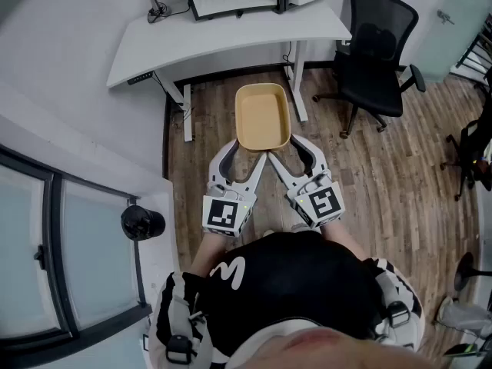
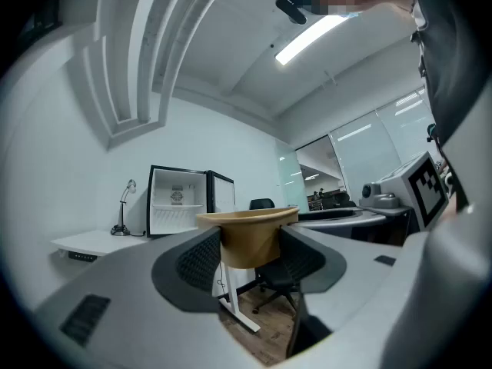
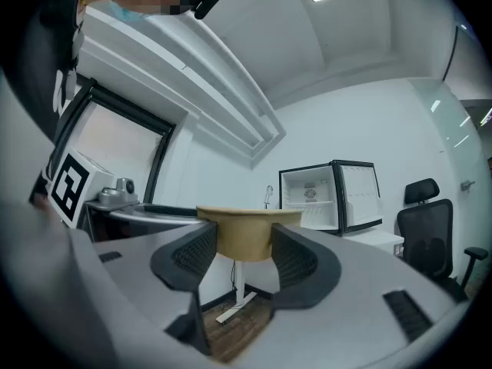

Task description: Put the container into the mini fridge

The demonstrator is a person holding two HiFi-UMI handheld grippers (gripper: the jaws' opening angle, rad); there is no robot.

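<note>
**Spotter:** What are your jaws doing?

**Operator:** Left gripper (image 1: 250,151) is clamped on the container (image 1: 263,118). In the left gripper view I see its ribbed pads (image 2: 201,258) pressed to either side of the tan wall, rim just above them. Right gripper (image 1: 283,147) does the same, with its pads (image 3: 296,260) tight on the tub's sides.

**Spotter:** So both are on it?

**Operator:** Yes. From the head view I've got the near end. The left gripper takes the near-left corner and the right gripper the near-right one, and the rest of the tub sticks out forward past the fingertips. It's carried over the wooden floor (image 1: 361,175), open side up, and it looks empty.

**Spotter:** And the mini fridge?

**Operator:** The mini fridge (image 2: 181,198) is ahead, beyond the tub and well apart from it. It sits left of centre for the left gripper and right of centre for the right one. Its door is swung open and I can see a white interior with a shelf. It stands on the white desk (image 1: 231,33). A black office chair (image 1: 377,52) is ahead and off to the right of the right gripper.
</note>
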